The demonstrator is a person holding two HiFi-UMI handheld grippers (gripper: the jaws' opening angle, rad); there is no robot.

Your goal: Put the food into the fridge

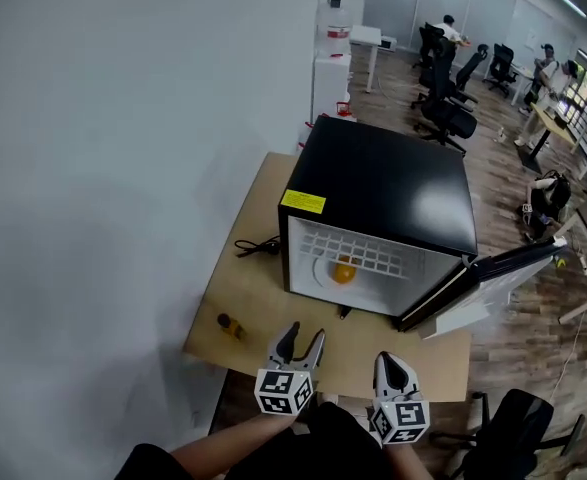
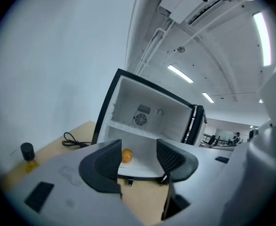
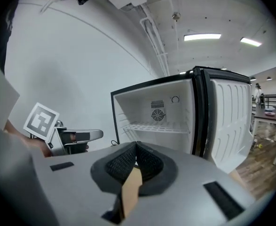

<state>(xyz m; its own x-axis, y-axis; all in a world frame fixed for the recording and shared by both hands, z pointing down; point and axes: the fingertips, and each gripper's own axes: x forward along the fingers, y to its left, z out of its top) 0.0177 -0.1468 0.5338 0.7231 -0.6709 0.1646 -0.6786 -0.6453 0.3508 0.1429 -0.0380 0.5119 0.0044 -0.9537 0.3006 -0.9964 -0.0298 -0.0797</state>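
1. While the black mini fridge [image 1: 383,193] stands on the wooden table [image 1: 241,293] with its door [image 1: 498,268] swung wide, an orange [image 1: 344,272] lies on its white floor, under the wire shelf [image 1: 358,251].
2. The left gripper [image 1: 305,336] hovers over the table's near edge, jaws apart and empty, facing the orange.
3. The right gripper [image 1: 391,360] is just beside it, jaws pressed together on nothing.
4. A small dark-capped bottle [image 1: 231,325] stands near the table's left corner, and a black cable [image 1: 258,246] lies by the fridge.
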